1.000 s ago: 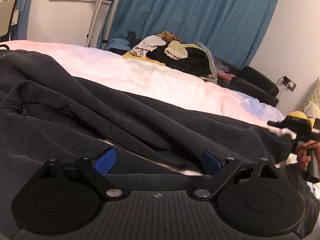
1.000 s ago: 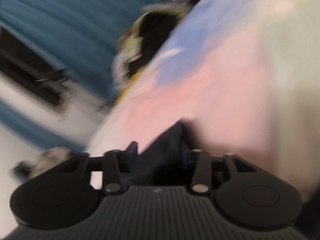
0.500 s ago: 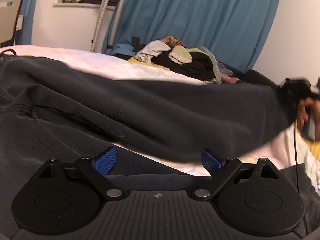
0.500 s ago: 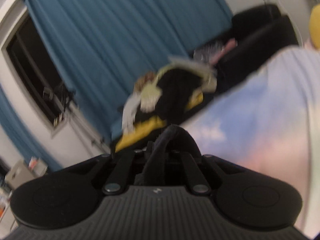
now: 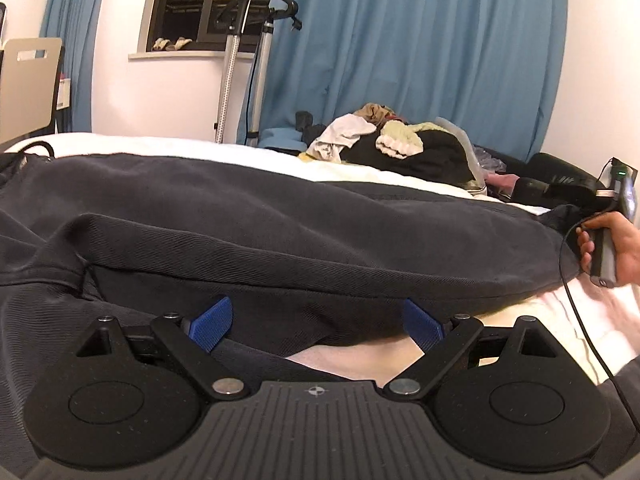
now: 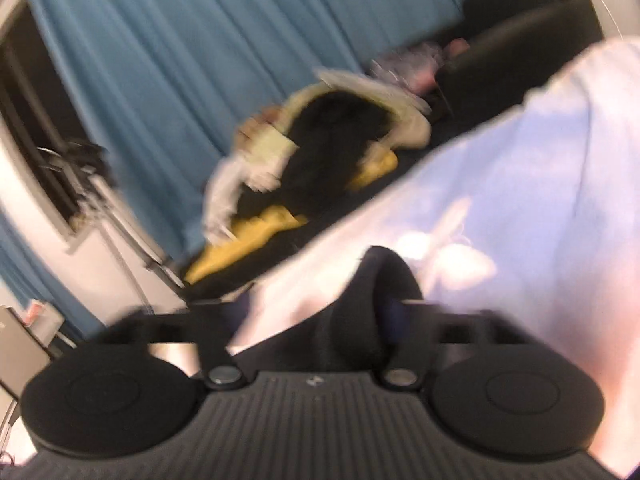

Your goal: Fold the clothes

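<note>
1. Garment (image 5: 280, 232): one dark, heavy-looking knit piece, spread wide across the bed (image 5: 400, 178), near half doubled over so a long fold edge runs just ahead of the left claw (image 5: 318, 322).
2. Handling, as a judgement: soft and limp, thick enough to drape in broad rolls rather than fine creases; no slip likely against the sheet, no fragility; weight enough to sag between two holds.
3. Best hold, judged: fold edge or a corner, pinching both layers together, one claw toward each end of the garment so the middle lifts evenly.
4. Left claw: spread wide, blue pads (image 5: 212, 318) apart with nothing pinched; garment edge lying just beyond and partly between them, untouched as far as visible.
5. Right claw (image 6: 320, 320): opening now, blurred; a rounded hump of dark cloth sitting between the fingers, apparently no longer pressed. Seen from the left wrist view, held in a hand (image 5: 608, 246) at the garment's far right end.
6. Count: one garment in work; one heap of mixed clothes (image 5: 396, 146) beyond the garment at the bed's far side, pieces in it too tangled to number; two claws; one hand in view.
7. Behind the heap: blue curtain (image 5: 420, 48).
</note>
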`<state>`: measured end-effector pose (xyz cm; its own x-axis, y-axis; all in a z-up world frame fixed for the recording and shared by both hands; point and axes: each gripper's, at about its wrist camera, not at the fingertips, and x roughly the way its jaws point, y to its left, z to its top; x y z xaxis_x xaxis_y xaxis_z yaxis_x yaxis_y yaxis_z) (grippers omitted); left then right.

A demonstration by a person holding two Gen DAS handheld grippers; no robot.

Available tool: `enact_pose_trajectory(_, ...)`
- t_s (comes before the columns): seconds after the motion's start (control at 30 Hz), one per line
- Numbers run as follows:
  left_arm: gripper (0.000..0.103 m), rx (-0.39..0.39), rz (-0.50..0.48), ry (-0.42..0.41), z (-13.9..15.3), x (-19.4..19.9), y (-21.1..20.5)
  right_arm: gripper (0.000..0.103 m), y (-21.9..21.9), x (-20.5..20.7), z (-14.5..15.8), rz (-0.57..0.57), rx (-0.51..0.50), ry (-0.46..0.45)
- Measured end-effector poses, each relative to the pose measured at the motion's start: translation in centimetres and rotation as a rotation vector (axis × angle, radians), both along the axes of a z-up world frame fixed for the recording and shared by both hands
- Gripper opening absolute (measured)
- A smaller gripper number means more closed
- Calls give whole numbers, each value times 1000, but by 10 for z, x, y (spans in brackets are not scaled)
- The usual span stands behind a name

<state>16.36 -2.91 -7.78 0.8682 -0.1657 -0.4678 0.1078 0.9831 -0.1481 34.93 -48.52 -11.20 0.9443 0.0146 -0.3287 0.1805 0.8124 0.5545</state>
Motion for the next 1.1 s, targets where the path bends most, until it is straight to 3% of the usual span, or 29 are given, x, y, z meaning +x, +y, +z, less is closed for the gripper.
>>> enact_pose_trajectory(0.07, 94, -5, -3, -1, 1, 0, 1, 95, 4, -24, 2, -30, -3, -64)
enact_pose_trajectory(0.27, 94, -47, -4, 0, 6, -11, 10, 95, -10, -108, -2, -202, 215, -188)
enact_pose_trajectory(0.37, 94, -61, -1, -2, 12, -18, 11, 95, -22, -126, -2, -269, 228, -78)
enact_pose_trajectory(0.43, 94, -70, 1, -4, 16, -24, 12, 95, -26, -141, -4, -300, 209, -69)
enact_pose_trajectory(0.57, 94, -41, 9, -25, 18, -22, 5, 93, -32, -139, -21, -232, 238, -14)
enact_pose_trajectory(0.67, 94, -18, 13, -22, 13, -19, 2, 84, -29, -123, -31, -130, 232, 8)
enact_pose_trajectory(0.77, 94, -20, 25, -13, 10, -15, 2, 61, -20, -98, -34, -75, 167, 44)
enact_pose_trajectory(0.83, 94, -27, 35, -9, 9, -13, 2, 15, -21, -94, -34, -110, 178, 77)
enact_pose_trajectory(0.87, 94, -38, 39, -10, 9, -13, 4, 10, -19, -99, -27, -111, 172, 54)
enact_pose_trajectory(1.03, 94, -95, 47, -44, 19, -21, 14, 7, -9, -130, 26, -146, 156, -92)
enact_pose_trajectory(1.1, 94, -121, 48, -64, 24, -26, 19, 7, -6, -147, 44, -183, 155, -111)
